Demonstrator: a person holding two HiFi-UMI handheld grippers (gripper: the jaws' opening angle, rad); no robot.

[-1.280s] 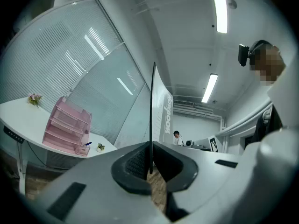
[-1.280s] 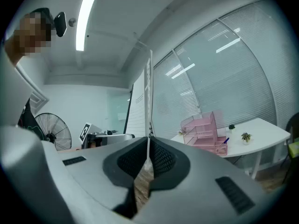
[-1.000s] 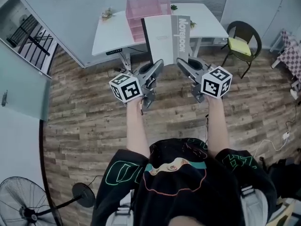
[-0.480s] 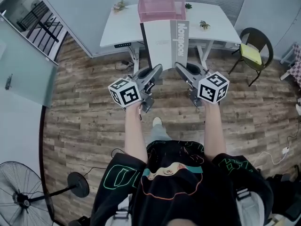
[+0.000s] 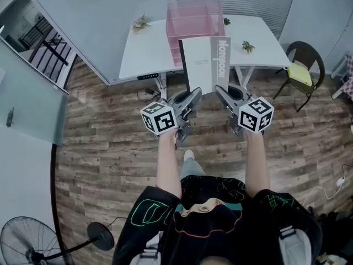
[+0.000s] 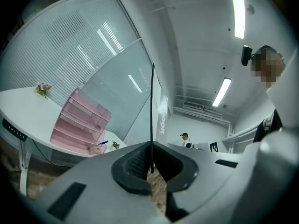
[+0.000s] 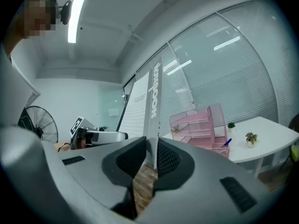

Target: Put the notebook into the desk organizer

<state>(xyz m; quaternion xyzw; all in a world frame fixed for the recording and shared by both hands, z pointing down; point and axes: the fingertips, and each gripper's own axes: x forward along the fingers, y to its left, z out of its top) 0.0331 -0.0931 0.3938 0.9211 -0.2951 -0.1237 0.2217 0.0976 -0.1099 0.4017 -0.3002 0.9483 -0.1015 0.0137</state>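
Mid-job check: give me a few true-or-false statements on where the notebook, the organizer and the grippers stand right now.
1. The left gripper and the right gripper both clamp the notebook. True.
2. The notebook sits inside the organizer. False: the grippers hold it upright in the air, outside the organizer.
3. The organizer stands on the desk. True.
4. The chair beside the desk has a red cushion. False: the cushion is yellow.
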